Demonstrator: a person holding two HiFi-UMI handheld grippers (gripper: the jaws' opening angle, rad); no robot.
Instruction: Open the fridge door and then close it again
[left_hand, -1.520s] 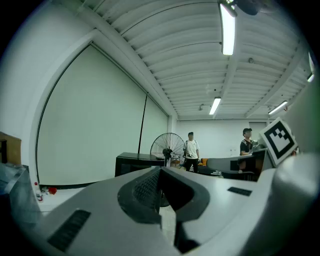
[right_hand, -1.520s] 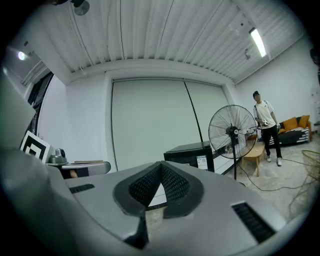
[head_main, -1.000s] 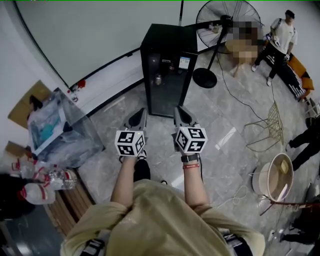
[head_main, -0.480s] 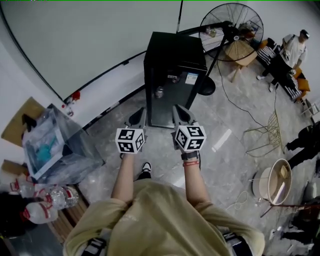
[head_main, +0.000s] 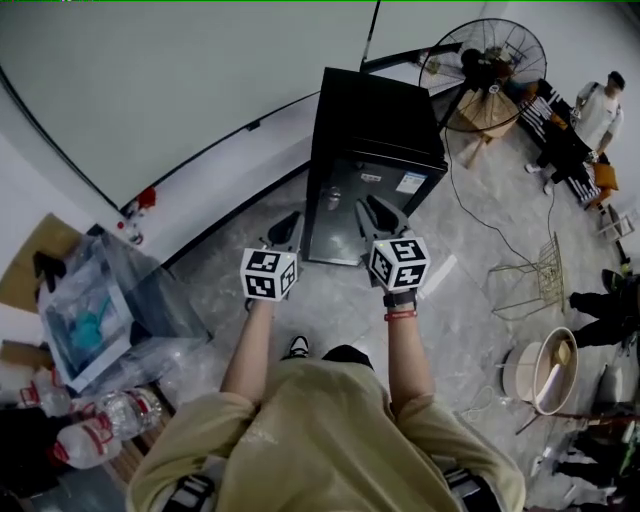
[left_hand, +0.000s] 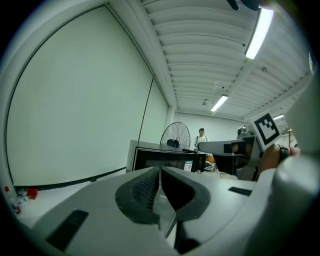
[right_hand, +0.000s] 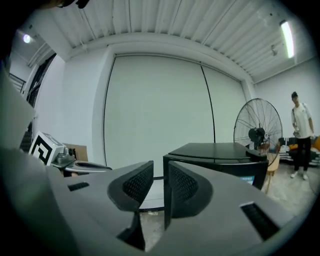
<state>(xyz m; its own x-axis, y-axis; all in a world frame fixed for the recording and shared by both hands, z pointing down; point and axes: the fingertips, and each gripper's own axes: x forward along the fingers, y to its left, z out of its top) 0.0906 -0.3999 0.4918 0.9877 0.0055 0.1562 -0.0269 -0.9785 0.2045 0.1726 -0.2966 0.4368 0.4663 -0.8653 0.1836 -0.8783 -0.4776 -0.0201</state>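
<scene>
We widen our empty, just-parting right gripper for the fridge door at twelve o'clock, our left gripper pressed together.

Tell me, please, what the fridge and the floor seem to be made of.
The fridge: a black case, probably painted metal or plastic, with a smooth, slightly shiny top; the door looks like dark glass, since things show behind it. The floor: grey veined tiles, stone or stone-look, polished, as they reflect light.

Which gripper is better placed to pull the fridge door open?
Probably right: the right gripper, jaws just opening and empty, faces the fridge door; the left gripper is shut, beside its left edge.
</scene>
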